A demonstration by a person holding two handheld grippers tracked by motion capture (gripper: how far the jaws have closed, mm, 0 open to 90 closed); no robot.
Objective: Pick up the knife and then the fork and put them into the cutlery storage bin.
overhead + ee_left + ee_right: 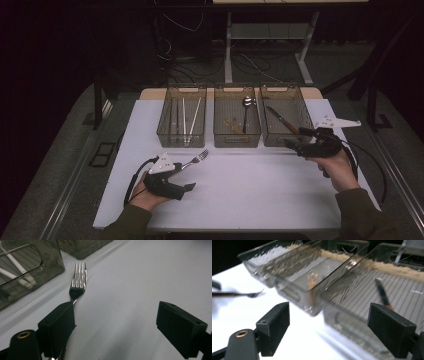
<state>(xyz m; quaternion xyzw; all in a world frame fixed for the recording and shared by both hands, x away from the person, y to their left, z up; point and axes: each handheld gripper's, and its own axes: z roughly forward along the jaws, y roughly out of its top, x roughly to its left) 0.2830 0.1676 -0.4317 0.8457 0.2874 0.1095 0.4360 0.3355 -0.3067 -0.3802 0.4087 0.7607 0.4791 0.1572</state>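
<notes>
The shiny silver metal fork (196, 159) lies on the white table (250, 190) in the high view, in front of the left smoky clear plastic bin (182, 120), tines pointing away from the person. The left gripper (187, 172), in a hand low on the table, sits at its handle end. The right gripper (295, 139) is raised at the right smoky bin (285, 117), which holds a knife (281, 120).

In the left gripper view, the jaws stand wide apart; the fork (78, 281) touches the left jaw, ungripped.

In the right gripper view, the jaws gape wide, holding nothing, with the bins beyond.
</notes>
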